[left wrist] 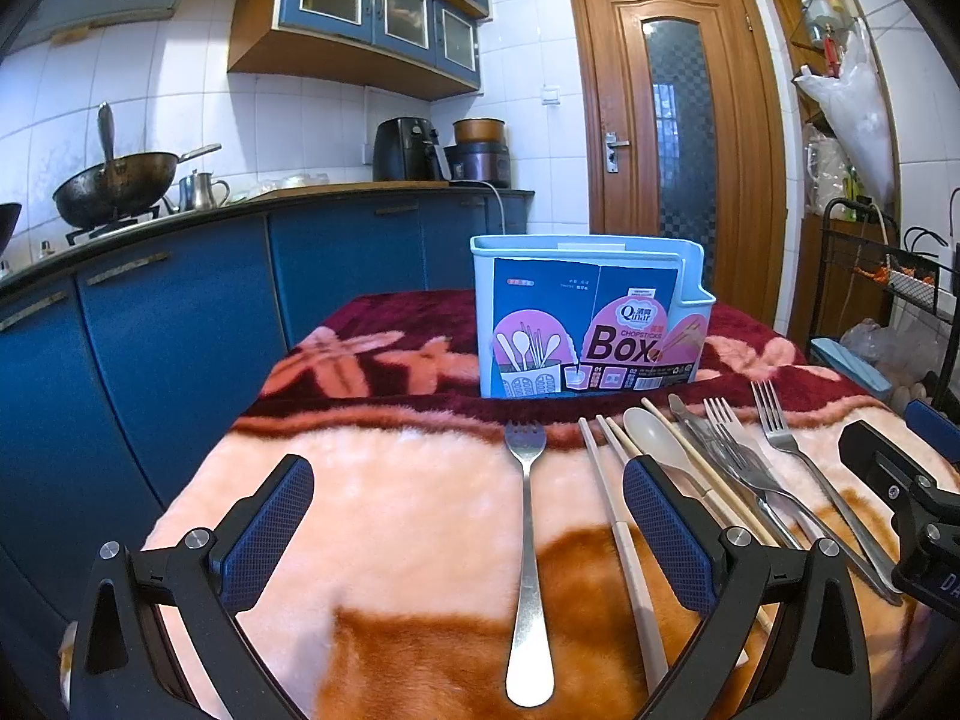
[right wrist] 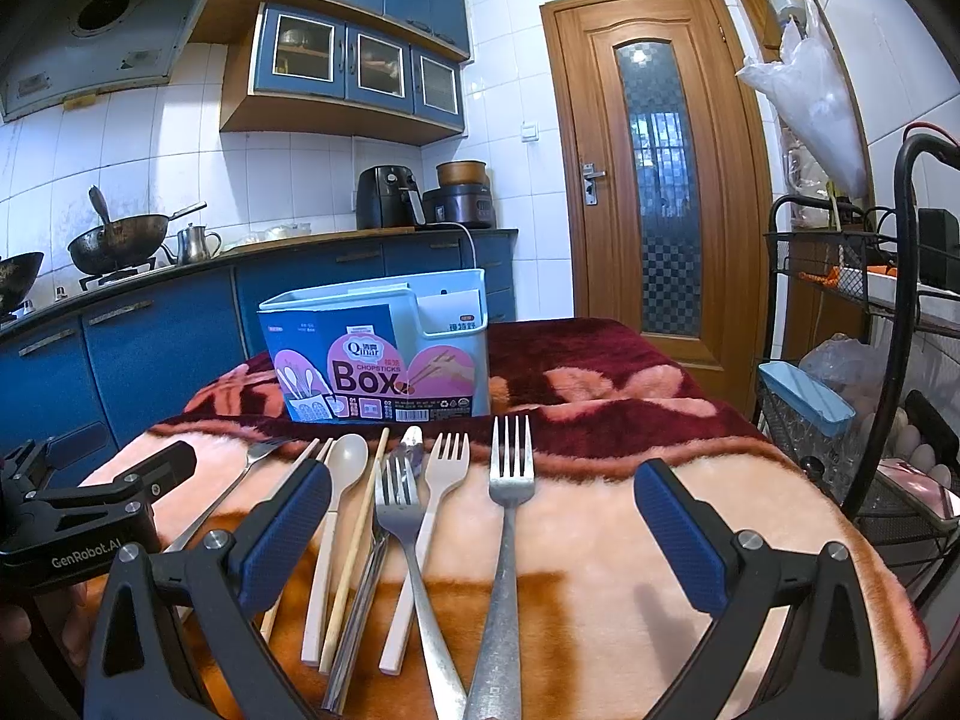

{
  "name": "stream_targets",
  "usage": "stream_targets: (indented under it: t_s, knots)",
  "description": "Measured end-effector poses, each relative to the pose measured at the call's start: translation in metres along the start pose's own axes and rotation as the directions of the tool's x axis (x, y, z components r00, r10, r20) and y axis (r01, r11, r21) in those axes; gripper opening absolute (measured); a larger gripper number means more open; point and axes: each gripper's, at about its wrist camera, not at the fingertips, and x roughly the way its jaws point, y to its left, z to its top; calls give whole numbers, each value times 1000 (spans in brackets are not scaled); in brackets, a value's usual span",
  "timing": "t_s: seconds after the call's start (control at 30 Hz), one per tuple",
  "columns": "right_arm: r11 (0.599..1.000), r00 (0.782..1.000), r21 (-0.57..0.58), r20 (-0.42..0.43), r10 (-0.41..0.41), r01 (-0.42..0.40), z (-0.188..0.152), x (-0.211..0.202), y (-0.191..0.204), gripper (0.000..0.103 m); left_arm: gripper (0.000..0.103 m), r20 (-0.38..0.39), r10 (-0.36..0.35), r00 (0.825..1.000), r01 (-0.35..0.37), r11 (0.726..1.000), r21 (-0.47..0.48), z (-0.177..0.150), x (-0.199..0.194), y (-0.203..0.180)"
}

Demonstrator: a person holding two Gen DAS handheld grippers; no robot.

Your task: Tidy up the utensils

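While both claws hover spread and empty, left claw over a lone steel fork, right claw over a big fork, nothing looks sorted: spoon, chopsticks and the rest lie on the blanket-covered table before the blue chopsticks box. Its inside is hidden, and the overlapping middle pieces are hard to separate.

We see the chopsticks box standing toward the table's far edge. Before it the utensils lie in a row: one fork apart on the left, then chopsticks, a spoon, and more forks toward the right edge.
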Motion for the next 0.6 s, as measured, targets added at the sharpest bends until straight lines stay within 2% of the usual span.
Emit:
stream_targets:
  t_s: [0.6]
  knots:
    - [1000, 1000, 0, 5, -1, 1, 1, -1, 0, 103, 103, 1, 4, 1000, -4, 1000, 5, 1, -1, 0]
